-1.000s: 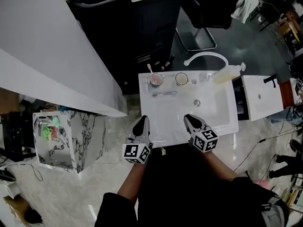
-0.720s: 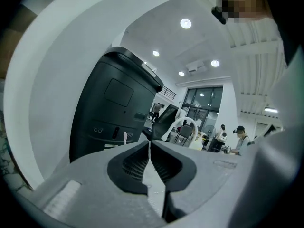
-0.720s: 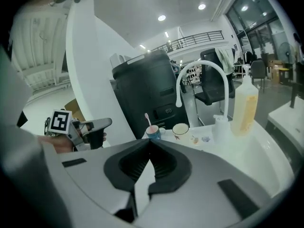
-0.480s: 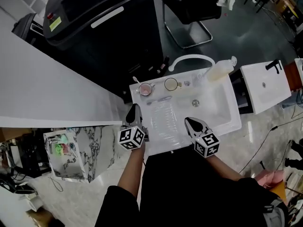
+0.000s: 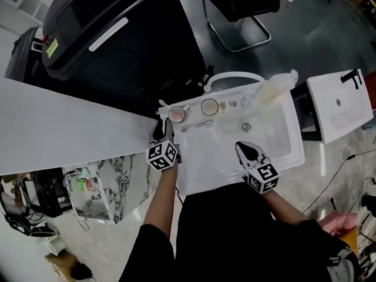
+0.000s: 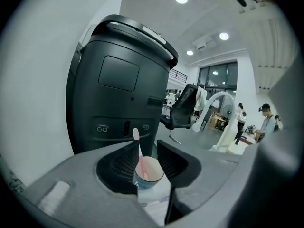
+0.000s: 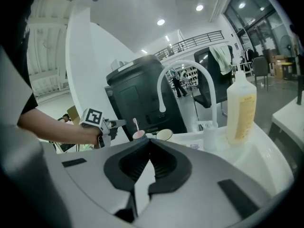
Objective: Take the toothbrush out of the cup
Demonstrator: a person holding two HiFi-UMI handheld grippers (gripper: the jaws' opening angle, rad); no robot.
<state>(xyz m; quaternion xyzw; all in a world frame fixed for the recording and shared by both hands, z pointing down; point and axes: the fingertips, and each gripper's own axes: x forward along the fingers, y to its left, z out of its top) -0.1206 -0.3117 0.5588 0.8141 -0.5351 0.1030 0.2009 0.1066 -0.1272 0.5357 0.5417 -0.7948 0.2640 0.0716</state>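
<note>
A cup with a pink inside (image 5: 176, 114) stands at the back left corner of the white sink (image 5: 276, 151). A pink-headed toothbrush (image 6: 137, 144) stands upright in it. The cup (image 6: 148, 171) sits just ahead of my left gripper (image 6: 148, 142). The left gripper's jaws are opening, and the pads touch neither cup nor brush. In the head view the left gripper (image 5: 158, 128) hovers at the sink's left edge. My right gripper (image 5: 244, 147) hangs over the sink's front part. The right gripper (image 7: 148, 141) is shut and holds nothing.
A second, empty cup (image 5: 210, 106) stands right of the pink one, and another toothbrush (image 5: 197, 125) lies flat in front of them. A white arched faucet (image 5: 235, 75) and a yellowish bottle (image 5: 273, 90) line the back rim. A black bin (image 6: 118, 94) rises behind the sink.
My left gripper has moved forward along the sink's left side toward the pink cup. The right gripper has stayed over the sink's front.
</note>
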